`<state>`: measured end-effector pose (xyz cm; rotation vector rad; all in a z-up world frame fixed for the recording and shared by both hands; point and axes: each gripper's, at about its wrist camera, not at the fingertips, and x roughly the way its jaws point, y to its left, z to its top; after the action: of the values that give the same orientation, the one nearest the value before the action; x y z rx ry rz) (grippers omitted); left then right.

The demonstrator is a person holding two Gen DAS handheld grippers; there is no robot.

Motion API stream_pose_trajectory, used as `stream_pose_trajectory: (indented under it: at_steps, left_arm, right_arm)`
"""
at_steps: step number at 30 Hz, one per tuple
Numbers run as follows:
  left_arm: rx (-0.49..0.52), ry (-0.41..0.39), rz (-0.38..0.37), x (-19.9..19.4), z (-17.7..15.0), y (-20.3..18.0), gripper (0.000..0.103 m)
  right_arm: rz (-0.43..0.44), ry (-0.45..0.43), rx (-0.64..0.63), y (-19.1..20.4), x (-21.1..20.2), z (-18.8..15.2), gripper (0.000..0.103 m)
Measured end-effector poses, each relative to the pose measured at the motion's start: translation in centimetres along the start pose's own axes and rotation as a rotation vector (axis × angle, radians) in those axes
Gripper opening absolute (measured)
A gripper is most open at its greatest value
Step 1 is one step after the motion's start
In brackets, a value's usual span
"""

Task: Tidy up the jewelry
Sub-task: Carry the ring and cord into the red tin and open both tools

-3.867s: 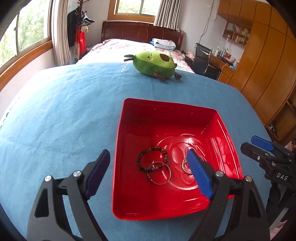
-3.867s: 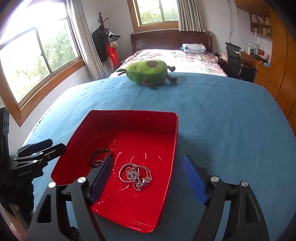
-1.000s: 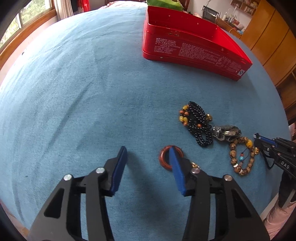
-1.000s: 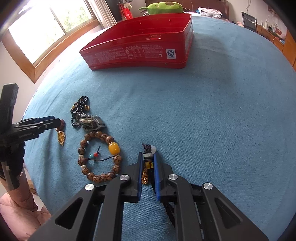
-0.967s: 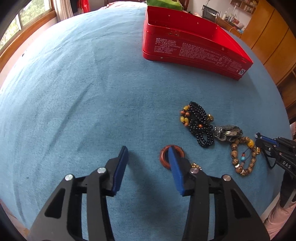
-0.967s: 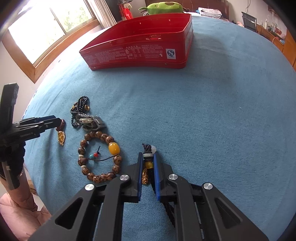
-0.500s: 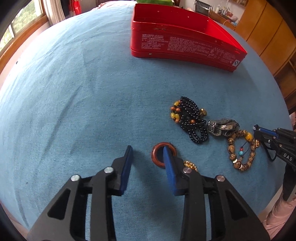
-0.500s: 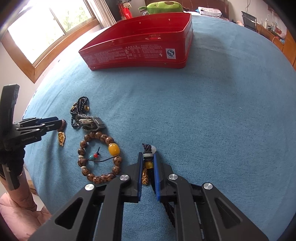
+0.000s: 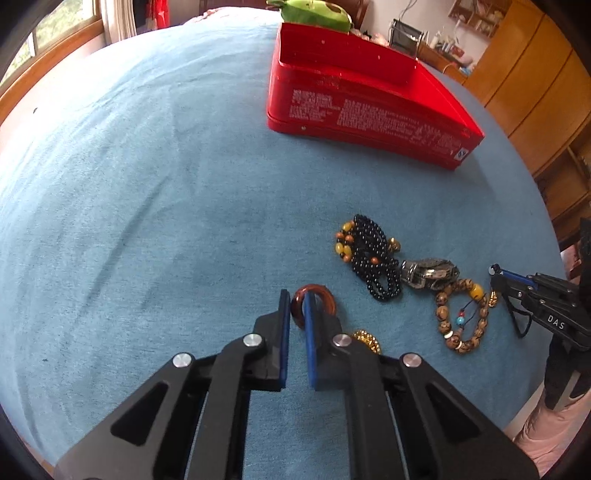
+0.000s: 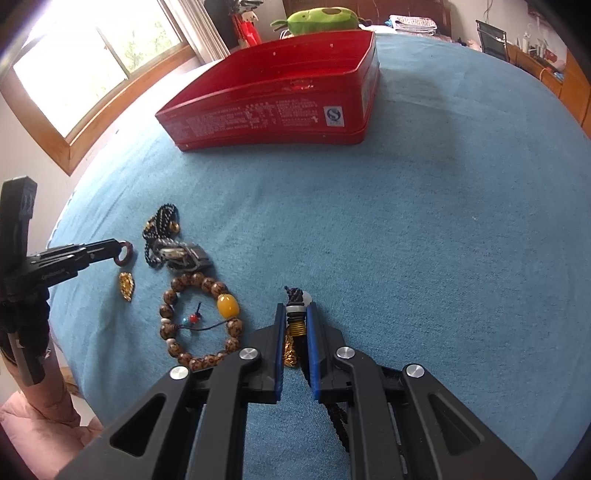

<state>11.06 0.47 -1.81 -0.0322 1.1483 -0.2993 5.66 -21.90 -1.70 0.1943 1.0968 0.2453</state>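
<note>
Closest to you, your left gripper [image 9: 296, 302] is pinched nearly shut on the near-left rim of the reddish-brown ring [image 9: 314, 305], one finger outside it and the other poking through the hole, with the ring low on the blue cloth [image 9: 147, 206]; the gold charm [image 9: 366, 340] sits just right of that finger; your right gripper [image 10: 296, 317] is squeezed tight too, clamped on the coiled neck of a dark cord pendant [image 10: 296, 316], its knot and pale bead sticking out past the tips and a gold bit hanging between the blue pads; just left of it lies the brown bead bracelet [image 10: 201, 321] with its fat amber bead, touching the metal watch [image 10: 183, 256]; past that, the bunched black bead strand [image 10: 160, 225]; well beyond everything sits the red tin [image 10: 273, 110], open side up, and behind it the green avocado plush [image 10: 321, 17].
</note>
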Motion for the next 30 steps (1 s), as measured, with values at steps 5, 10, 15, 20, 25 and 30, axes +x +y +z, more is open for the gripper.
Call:
stream_pose_trajectory:
  at_steps: [5, 10, 15, 20, 25, 30]
  left_arm:
    - [0.006, -0.002, -0.008, -0.5, -0.2, 0.1, 0.006]
    - [-0.008, 0.017, 0.000, 0.8, 0.1, 0.5, 0.006]
    - [-0.021, -0.009, -0.019, 0.0, -0.1, 1.1, 0.005]
    - [-0.018, -0.045, -0.032, -1.5, 0.2, 1.4, 0.005]
    - [-0.009, -0.072, -0.054, -2.9, 0.7, 1.2, 0.005]
    - [0.014, -0.117, -0.062, -4.6, 2.1, 0.1, 0.005]
  right_arm:
    - [0.000, -0.017, -0.003, 0.2, -0.6, 0.3, 0.011]
    - [0.001, -0.001, -0.003, 0.2, 0.0, 0.4, 0.011]
    - [0.012, -0.009, 0.005, -0.2, -0.2, 0.7, 0.011]
    - [0.021, -0.069, 0.003, -0.2, -2.3, 1.6, 0.011]
    - [0.032, -0.111, 0.002, -0.2, -4.0, 3.1, 0.011]
    - [0.048, -0.163, 0.001, -0.1, -6.1, 5.3, 0.011]
